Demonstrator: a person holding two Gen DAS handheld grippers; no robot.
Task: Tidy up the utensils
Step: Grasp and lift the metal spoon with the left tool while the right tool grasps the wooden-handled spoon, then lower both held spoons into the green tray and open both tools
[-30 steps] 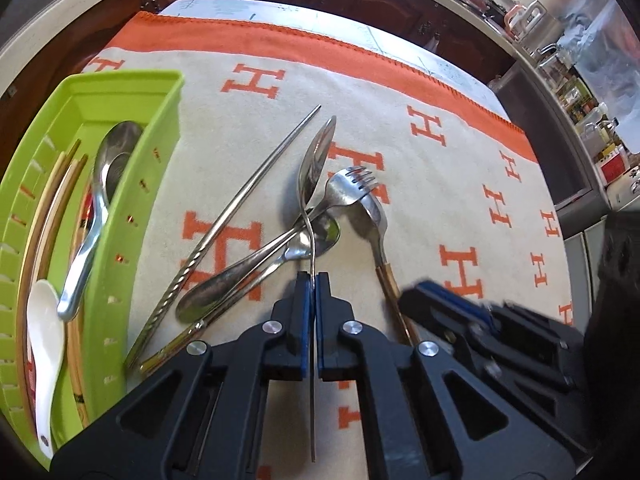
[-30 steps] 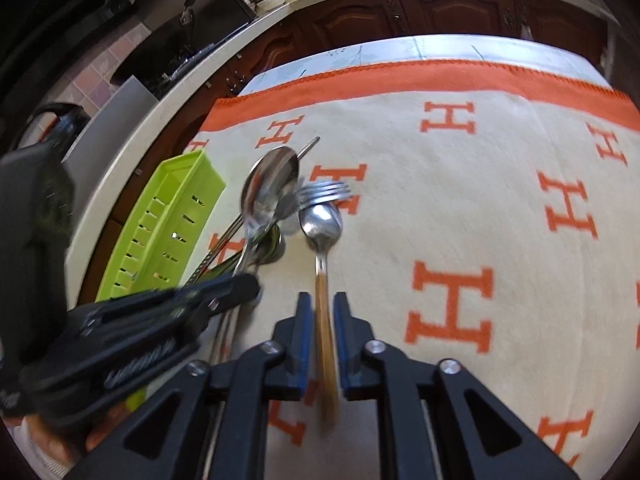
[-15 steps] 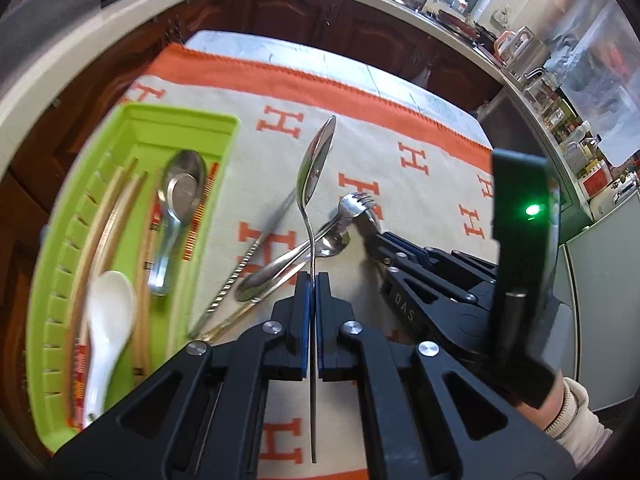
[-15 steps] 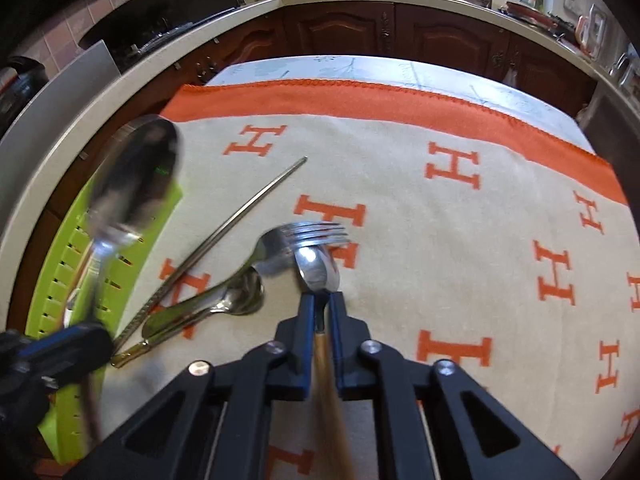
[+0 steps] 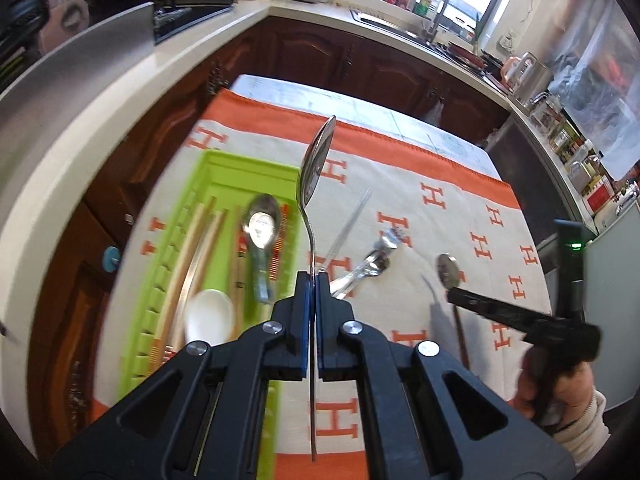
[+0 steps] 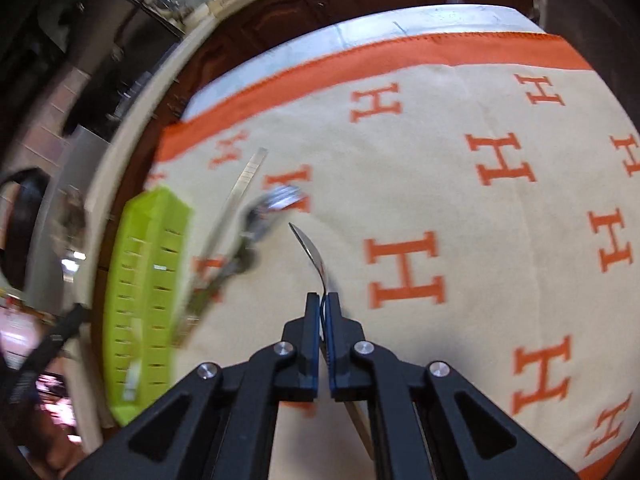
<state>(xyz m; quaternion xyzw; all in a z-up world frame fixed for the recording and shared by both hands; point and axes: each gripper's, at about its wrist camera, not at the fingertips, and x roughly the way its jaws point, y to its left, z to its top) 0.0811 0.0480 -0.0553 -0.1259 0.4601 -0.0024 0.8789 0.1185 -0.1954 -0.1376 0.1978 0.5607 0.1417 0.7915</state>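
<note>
In the left wrist view, the left gripper (image 5: 312, 280) has its jaws pressed together on the thin handle of a long steel spoon (image 5: 316, 164). The spoon stands on its edge, with the narrow polished bowl pointing away from the camera, and it is raised above the right wall of the green tray (image 5: 224, 168). The tray lies on a cream blanket (image 5: 440, 184) with orange letters H and an orange border. Inside the tray I count one steel ladle-like spoon (image 5: 260, 228), one white spoon (image 5: 210, 316) and several wooden and patterned chopsticks (image 5: 200, 236); their exact number is blurred. To the right of the tray, on the blanket, lie one metal chopstick (image 5: 352, 220) and one fork (image 5: 386, 240) that crosses another steel utensil. Further right of the tray, the right gripper (image 5: 454, 294) holds one spoon with a wooden handle (image 5: 448, 270), and a hand (image 5: 560, 384) grips the handle of this gripper.

In the right wrist view, the right gripper (image 6: 323, 300) is closed on the neck of the spoon with a wooden handle (image 6: 310, 250). Its small steel bowl is seen from the side and is lifted over the blanket (image 6: 440, 160), to the right of the green tray (image 6: 148, 280). Between this spoon and the tray lie the metal chopstick (image 6: 248, 176) and the fork (image 6: 280, 196), both blurred.
</note>
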